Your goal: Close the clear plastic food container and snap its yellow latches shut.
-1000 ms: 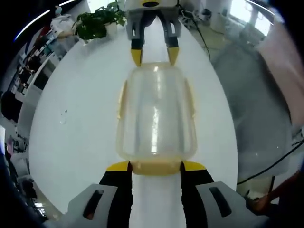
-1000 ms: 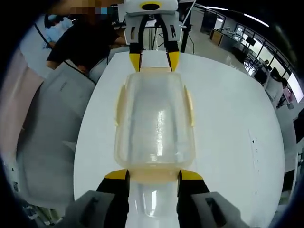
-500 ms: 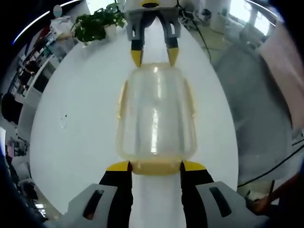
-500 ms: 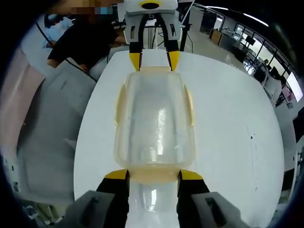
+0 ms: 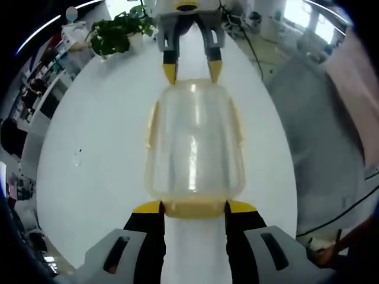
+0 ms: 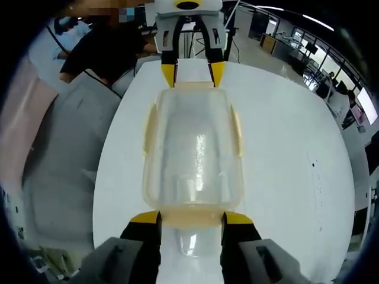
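- I'm seeing the clear rectangular plastic food container w/ yellow latches [image 5: 194, 145] [image 6: 193, 151] lying on the white table [image 5: 100, 154] btwn both grippers.
- Left gripper [image 5: 194, 206] is sitting spread, jaws flanking the near end latch; right gripper [image 6: 192, 218] likewise at the opposite end.

Both hand-held gripper [image 5: 194, 207] units: grey housings, black jaws w/ yellow tips.

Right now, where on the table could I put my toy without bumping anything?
The white table is bare on both long sides of the clear container. In the left gripper view, a wide patch runs from its side latch toward the potted plant. The container's two ends are crowded: the left gripper and right gripper sit there.
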`<action>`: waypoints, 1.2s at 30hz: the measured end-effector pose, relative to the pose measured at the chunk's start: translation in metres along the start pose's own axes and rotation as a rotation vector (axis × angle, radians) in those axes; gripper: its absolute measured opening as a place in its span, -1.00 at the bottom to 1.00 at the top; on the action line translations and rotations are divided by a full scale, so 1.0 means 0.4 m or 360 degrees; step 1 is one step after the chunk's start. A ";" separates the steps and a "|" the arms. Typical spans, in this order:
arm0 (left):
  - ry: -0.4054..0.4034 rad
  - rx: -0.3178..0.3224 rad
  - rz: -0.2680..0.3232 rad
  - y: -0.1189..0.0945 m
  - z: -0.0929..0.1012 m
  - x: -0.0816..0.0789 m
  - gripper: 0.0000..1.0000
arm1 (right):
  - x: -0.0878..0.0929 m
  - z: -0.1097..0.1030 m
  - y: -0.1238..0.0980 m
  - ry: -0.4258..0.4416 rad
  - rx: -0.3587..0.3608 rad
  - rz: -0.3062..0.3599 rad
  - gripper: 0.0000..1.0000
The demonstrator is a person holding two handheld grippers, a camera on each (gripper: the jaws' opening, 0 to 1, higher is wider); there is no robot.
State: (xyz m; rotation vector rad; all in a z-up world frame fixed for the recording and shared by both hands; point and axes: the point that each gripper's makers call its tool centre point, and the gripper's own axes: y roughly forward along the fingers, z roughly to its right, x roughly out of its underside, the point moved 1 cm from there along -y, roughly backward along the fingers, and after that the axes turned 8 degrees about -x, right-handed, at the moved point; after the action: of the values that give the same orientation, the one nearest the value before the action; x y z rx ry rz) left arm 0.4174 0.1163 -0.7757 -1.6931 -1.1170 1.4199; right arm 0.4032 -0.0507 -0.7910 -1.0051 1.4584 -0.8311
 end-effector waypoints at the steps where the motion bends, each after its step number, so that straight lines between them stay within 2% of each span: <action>1: 0.0004 -0.0001 -0.0001 0.003 0.000 -0.002 -0.27 | 0.001 0.000 0.000 0.0001 -0.0001 0.0000 -0.27; 36: -0.0001 0.0018 0.0026 0.055 0.005 -0.081 -0.26 | 0.092 -0.004 -0.029 0.0021 -0.0016 -0.0048 -0.27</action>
State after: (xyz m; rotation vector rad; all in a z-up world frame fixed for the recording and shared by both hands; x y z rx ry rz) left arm 0.4182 0.0775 -0.7818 -1.6976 -1.0959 1.4345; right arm 0.4026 -0.0893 -0.7946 -1.0333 1.4630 -0.8543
